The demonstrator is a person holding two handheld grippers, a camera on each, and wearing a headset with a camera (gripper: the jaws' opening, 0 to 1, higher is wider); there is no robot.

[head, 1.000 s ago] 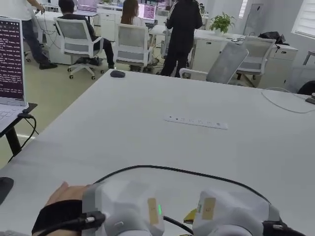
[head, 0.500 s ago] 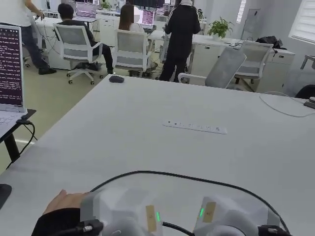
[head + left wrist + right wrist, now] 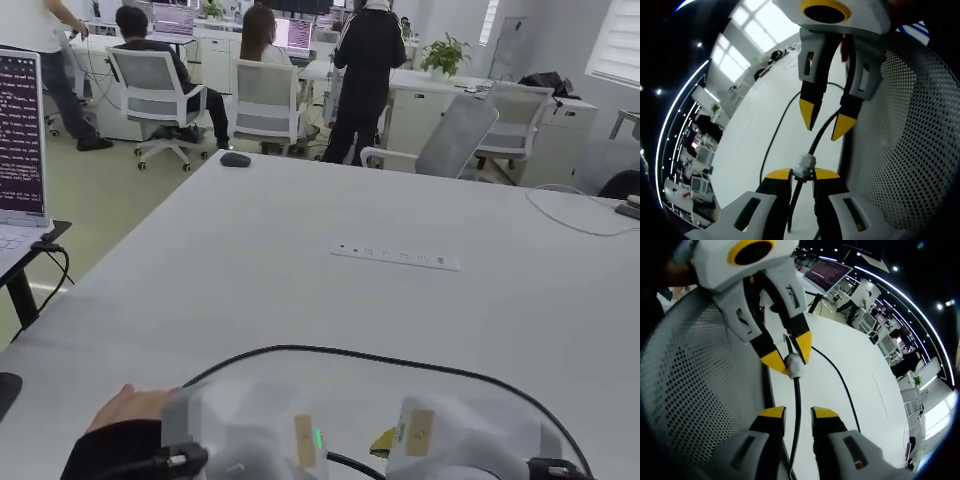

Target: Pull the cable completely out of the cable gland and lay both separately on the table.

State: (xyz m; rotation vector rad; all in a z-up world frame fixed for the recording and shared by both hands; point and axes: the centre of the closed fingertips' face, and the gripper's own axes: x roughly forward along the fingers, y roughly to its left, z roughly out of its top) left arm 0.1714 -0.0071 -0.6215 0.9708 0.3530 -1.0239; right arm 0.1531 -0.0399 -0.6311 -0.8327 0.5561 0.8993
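Room: open office around a wide white table, with white swivel chairs and several people beyond its far edge.
Cable gland: small white plastic cable gland, between the two tools near the person's edge of the table, with the cable threaded through it.
Cable: thin black round cable; it leaves the gland, runs straight across to the other tool, and in the head view sweeps in a wide arch over the tabletop.
Left gripper: white two-jaw left gripper with yellow tips; its jaws are closed onto the gland, one tip on each side of it.
Right gripper: matching right gripper, pointed tip to tip at the left one. Its jaws stand a little apart with the cable running through the gap, and a sliver of space shows on either side.
Hand pose: a hand with a black wrist strap wraps the left tool's body from the left at the bottom of the head view. Both tool bodies sit side by side, low and close to the person.
Mesh: pale perforated mesh sheet just beside both tools.
Farther out: flat white power strip mid-table, black mouse at the far edge, open laptop with a text-filled screen off to the left.
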